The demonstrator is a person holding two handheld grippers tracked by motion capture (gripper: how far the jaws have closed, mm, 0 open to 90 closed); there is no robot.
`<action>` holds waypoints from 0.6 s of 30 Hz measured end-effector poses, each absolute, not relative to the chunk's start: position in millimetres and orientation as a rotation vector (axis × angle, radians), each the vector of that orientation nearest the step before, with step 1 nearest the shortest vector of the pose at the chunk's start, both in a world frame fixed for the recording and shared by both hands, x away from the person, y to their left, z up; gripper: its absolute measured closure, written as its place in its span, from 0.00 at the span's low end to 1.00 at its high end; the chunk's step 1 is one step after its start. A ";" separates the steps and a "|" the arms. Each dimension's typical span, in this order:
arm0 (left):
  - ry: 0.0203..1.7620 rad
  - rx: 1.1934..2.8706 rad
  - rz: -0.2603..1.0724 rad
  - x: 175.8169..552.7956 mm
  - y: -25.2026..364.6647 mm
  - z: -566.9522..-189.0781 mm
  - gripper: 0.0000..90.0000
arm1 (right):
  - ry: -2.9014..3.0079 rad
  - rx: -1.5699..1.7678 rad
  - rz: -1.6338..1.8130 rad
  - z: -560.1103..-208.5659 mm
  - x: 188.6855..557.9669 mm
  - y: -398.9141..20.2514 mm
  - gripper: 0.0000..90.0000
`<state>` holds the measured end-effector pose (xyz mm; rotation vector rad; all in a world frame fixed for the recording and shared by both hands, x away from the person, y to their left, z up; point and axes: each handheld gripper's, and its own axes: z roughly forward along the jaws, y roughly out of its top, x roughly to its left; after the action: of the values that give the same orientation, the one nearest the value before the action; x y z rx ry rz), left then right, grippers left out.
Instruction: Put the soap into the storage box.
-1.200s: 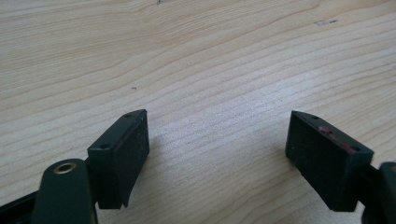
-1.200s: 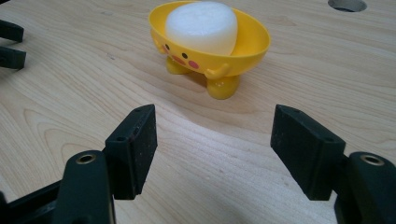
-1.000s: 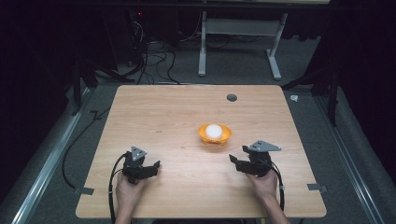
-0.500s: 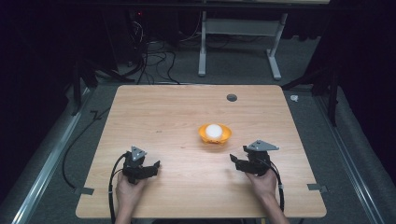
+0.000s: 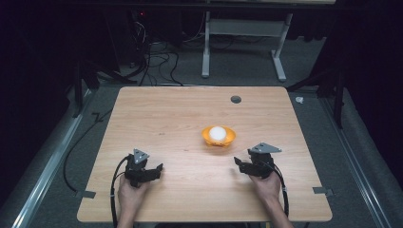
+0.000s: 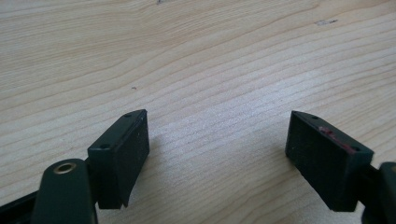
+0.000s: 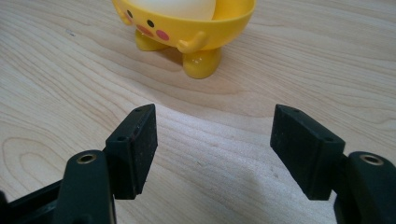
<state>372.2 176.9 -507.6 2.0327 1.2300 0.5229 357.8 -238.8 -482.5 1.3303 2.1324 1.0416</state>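
Nothing has moved but the right gripper [image 5: 243, 164], nudged slightly toward the bowl [image 5: 218, 137] at its 11 o'clock; jaws released, bare wood between them. Left gripper [image 5: 151, 171], released too, rests on the table [image 5: 161, 118], well apart. An egg [image 5: 217, 133] sits in the bowl.

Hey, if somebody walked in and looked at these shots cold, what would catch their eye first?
Probably the bright yellow cup with a painted face and little feet, right of centre on the wooden table, holding a white egg. Next, the two black claws near the front edge: the left claw and the right claw, both open, the right one facing the cup.
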 end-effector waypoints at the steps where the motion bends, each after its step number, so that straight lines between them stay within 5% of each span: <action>1: 1.230 2.033 0.523 372.2 177.0 -507.6 0.25 | 2.133 1.333 1.039 -482.9 358.0 -238.9 0.36; 18: 1.231 2.032 0.523 372.1 176.9 -507.6 0.25 | 2.156 1.348 0.986 -496.1 360.1 -236.3 0.36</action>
<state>372.1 176.9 -507.6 2.0322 1.2306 0.5227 360.1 -236.3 -496.1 1.3479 2.1558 0.9856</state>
